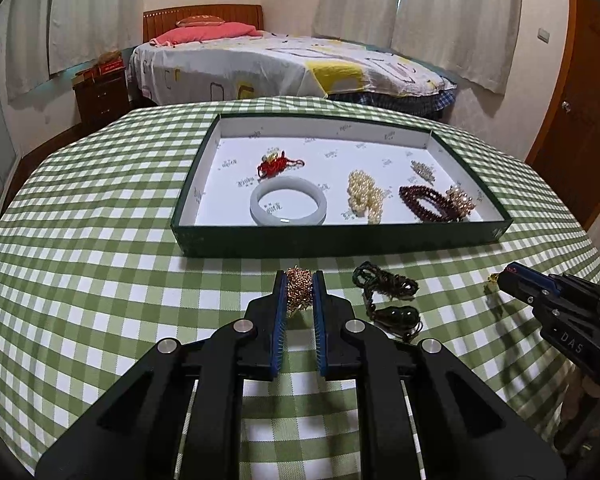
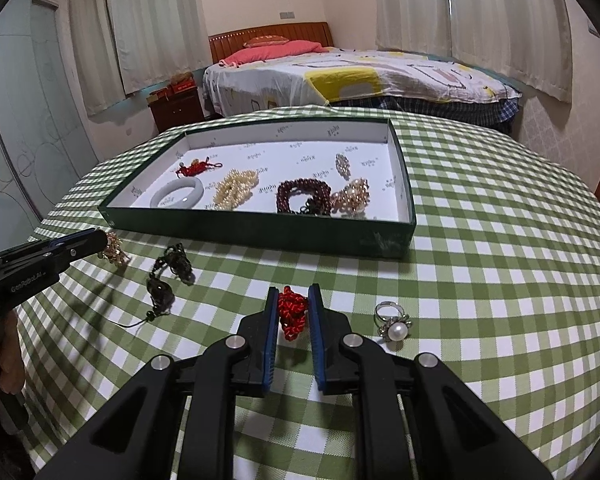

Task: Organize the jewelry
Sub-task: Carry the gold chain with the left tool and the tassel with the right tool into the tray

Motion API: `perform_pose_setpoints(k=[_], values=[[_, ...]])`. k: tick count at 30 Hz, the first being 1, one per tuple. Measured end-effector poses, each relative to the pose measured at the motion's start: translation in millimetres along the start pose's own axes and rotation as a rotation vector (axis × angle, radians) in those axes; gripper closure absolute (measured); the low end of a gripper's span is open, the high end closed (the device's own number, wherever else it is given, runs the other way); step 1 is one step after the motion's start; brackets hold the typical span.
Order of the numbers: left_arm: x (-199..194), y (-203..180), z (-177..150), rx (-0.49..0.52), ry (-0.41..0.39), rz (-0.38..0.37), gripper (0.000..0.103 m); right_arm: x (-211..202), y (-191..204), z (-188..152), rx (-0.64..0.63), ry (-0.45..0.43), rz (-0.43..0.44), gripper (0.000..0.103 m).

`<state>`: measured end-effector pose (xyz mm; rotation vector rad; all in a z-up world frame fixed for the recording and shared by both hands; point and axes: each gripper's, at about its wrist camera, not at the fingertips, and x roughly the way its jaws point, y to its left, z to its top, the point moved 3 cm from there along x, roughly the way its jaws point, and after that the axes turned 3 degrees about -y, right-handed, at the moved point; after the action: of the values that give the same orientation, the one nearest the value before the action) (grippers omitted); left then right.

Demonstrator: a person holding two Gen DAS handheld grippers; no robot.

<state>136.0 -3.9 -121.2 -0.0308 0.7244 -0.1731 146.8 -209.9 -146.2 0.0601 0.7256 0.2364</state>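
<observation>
Just short of the green tray (image 1: 340, 240), the left tongs (image 1: 299, 292) pinch a gold chain (image 1: 299, 290) and the right tongs (image 2: 293, 312) a red knotted cord (image 2: 291, 312); lift both clear of the rim, then release on bare lining.

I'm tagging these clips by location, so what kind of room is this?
Most likely a home bedroom: a made bed with a pink pillow and a wooden nightstand stand behind the checked-cloth table, and curtains cover the windows.
</observation>
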Motion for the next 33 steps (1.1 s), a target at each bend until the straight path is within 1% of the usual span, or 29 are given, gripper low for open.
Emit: perform_pose_setpoints(k=[6,15,20,26,33], values=[[-9,-5,10,0.002,-0.030,-0.009,0.090,-10,1,6,-0.001,-0.029,0.002,0.088],[-19,-14,32,0.003,-0.083,-0.018,0.090,-23,1,33,-0.002,-0.096,0.001,0.088],[-20,-19,50,0.004,-0.117,-0.028,0.090,-27,-2,54,-0.010,-0.139,-0.007,0.088],[-14,-29,80,0.010,-0.167,-0.044,0.090,-27,0,83,-0.028,-0.192,-0.007,0.088],[0,-39,110,0.024,-0.210,-0.049,0.090,-11,4,117,-0.046,-0.231,-0.001,0.088]])
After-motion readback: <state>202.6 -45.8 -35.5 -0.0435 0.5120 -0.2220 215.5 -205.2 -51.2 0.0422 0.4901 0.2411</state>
